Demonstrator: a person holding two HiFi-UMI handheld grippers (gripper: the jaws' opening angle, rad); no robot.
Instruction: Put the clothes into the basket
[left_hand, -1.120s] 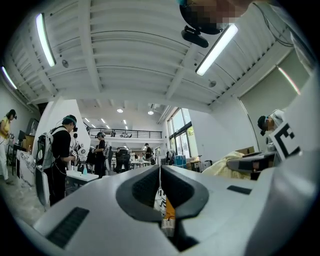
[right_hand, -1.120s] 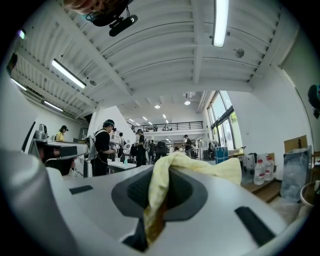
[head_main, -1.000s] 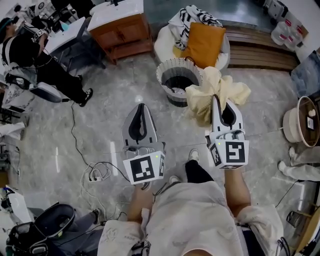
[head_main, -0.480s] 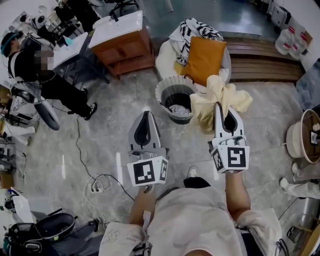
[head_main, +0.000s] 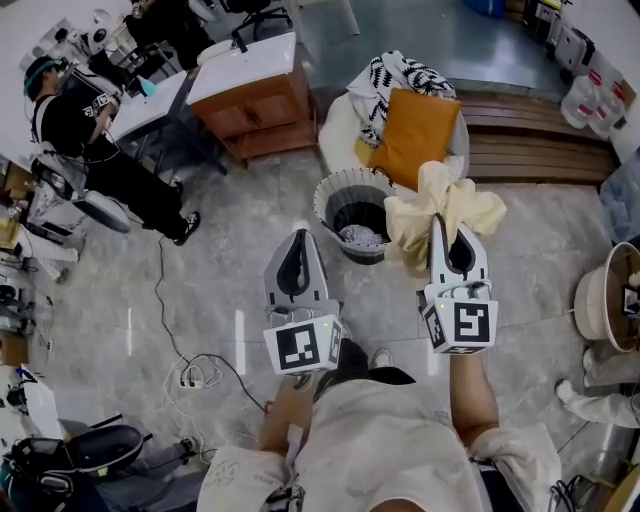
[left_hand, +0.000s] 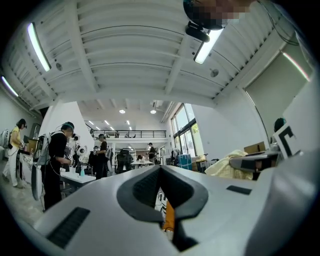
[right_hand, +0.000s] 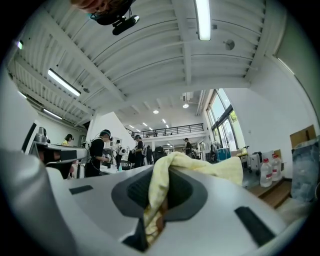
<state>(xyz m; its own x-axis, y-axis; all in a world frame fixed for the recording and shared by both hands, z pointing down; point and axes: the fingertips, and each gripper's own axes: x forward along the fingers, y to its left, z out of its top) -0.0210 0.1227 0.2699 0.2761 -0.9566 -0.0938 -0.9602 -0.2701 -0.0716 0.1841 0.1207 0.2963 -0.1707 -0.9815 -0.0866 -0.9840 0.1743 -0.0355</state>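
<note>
My left gripper (head_main: 297, 240) is close in front of me, jaws pressed together with nothing between them. My right gripper (head_main: 441, 228) is clamped on the yellow cloth (head_main: 447, 203) - it bunches up past the tips, held in the air just right of the basket (head_main: 325, 205). Beyond, a pale garment (head_main: 352, 235) lies inside the basket.

bare floor (head_main: 220, 270) lies open before the basket (head_main: 323, 205); a heaped chair (head_main: 336, 128) crowds its far side.

The yellow cloth (head_main: 441, 203) hides the right rim of the basket (head_main: 326, 200).
</note>
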